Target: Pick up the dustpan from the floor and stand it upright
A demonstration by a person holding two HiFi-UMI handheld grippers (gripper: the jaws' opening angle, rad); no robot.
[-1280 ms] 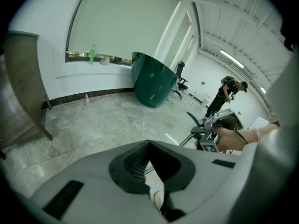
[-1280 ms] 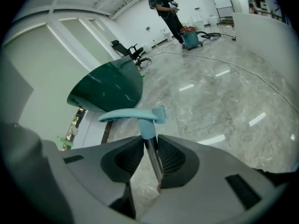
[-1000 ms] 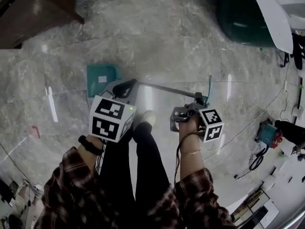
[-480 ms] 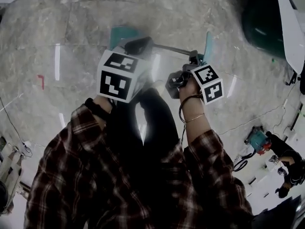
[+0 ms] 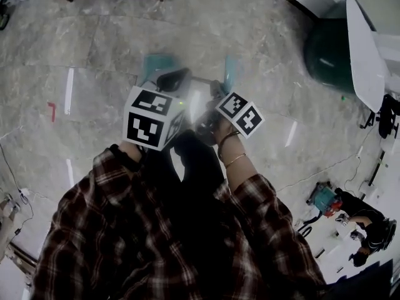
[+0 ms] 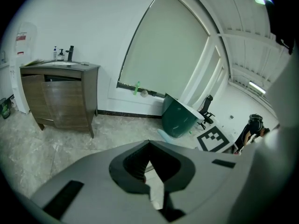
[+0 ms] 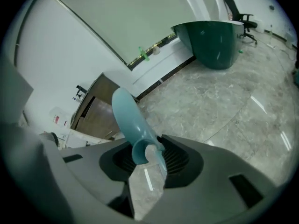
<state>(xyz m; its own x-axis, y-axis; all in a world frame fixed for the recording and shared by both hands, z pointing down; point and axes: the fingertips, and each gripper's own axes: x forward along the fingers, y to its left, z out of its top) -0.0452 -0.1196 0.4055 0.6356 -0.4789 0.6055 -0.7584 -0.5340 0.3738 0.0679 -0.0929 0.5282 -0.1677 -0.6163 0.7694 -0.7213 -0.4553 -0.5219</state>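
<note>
Over the marble floor [image 5: 106, 36], the teal dustpan [image 5: 156, 63] hangs lifted betw. both tools. The pan is just beyond the left hand-held gripper [image 6: 148, 146], jaws narrow, appar. pinching the pole [image 5: 201, 80]. The handle grip [image 7: 131, 120] sits in the right hand-held gripper [image 7: 146, 148], jaws just been opening slightly, pads on it. Step: lift looks done. Next: pan end down, handle up, set upright. Pan contents: can't tell.

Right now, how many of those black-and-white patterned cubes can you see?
2. One cube rides on the left gripper, the other on the right gripper, side by side. None appears hidden.
</note>
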